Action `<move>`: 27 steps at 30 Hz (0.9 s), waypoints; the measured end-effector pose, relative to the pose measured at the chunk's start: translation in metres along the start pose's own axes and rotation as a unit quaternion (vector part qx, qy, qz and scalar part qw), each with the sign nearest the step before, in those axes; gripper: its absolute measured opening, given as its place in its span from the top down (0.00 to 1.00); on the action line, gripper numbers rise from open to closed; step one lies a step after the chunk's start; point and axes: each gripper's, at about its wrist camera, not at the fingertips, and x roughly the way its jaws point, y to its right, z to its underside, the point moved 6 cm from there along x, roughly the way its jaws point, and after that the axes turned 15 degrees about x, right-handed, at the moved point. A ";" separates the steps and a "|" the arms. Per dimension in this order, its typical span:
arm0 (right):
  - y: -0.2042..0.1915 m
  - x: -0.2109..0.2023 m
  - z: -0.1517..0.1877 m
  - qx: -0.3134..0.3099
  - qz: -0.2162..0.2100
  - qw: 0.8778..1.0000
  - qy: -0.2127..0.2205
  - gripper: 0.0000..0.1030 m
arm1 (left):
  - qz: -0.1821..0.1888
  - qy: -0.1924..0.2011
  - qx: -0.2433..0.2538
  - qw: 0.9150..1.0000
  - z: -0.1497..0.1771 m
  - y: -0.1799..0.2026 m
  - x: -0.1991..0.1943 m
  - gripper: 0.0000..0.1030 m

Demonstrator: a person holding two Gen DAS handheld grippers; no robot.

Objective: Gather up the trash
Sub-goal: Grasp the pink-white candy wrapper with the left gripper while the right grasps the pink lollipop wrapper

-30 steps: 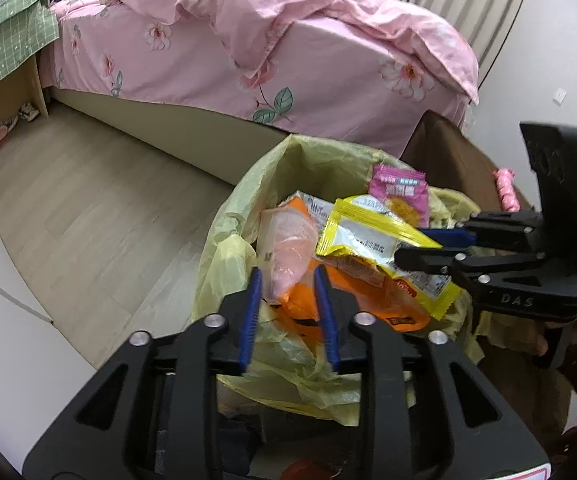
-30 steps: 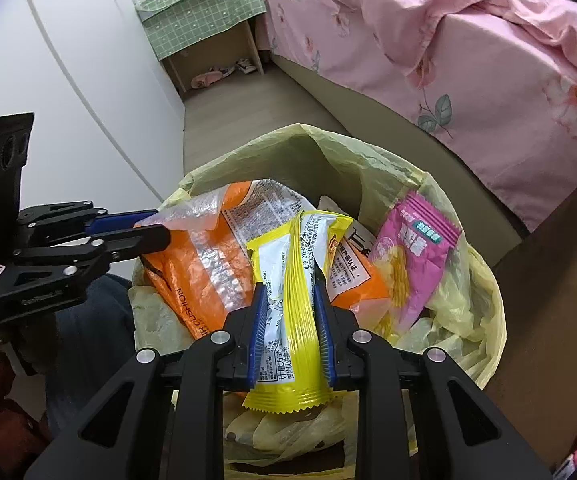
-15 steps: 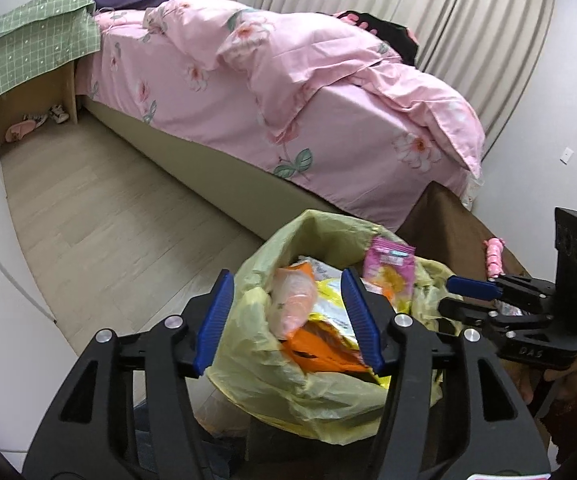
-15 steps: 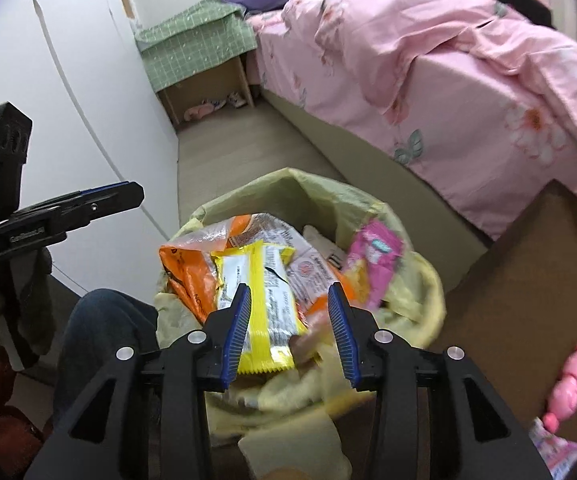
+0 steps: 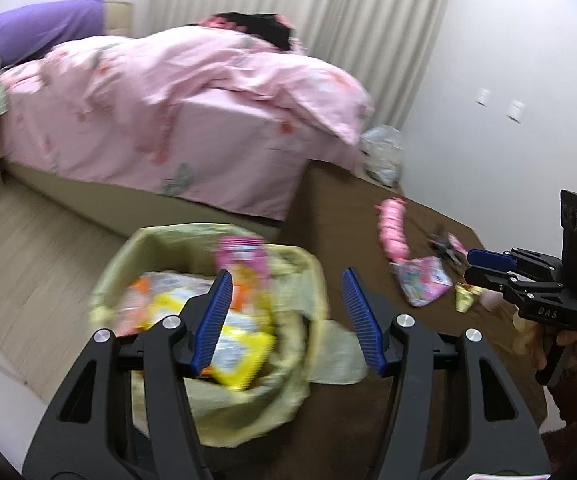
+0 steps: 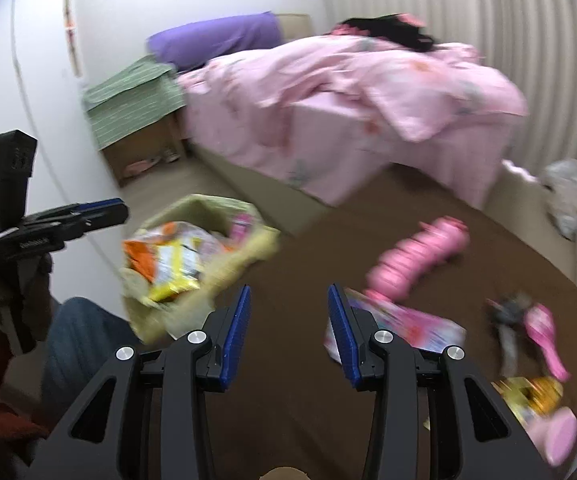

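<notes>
A pink-quilted bed is being shown behind a brown table. The yellow-lined trash bin, filled with snack wrappers, is standing at the table's edge. The left gripper and right gripper are being held with jaws apart and nothing between them, the left's no longer widening. A pink wrapper is lying on the table beside the right gripper.
</notes>
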 end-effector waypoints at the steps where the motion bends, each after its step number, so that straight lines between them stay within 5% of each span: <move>1: 0.013 -0.010 0.005 0.007 0.013 1.000 0.005 0.63 | 0.010 0.000 0.007 1.000 -0.002 0.010 0.004 0.47; 9: 0.102 -0.060 0.042 0.074 0.074 0.994 0.024 0.63 | 0.090 -0.024 0.047 0.995 -0.008 0.092 0.057 0.45; 18: 0.158 -0.075 0.078 0.113 0.120 0.986 0.039 0.63 | 0.120 -0.050 0.106 0.986 -0.020 0.151 0.104 0.45; 27: 0.219 -0.100 0.057 0.104 0.148 0.979 0.092 0.63 | 0.196 -0.053 0.166 0.965 -0.037 0.228 0.146 0.45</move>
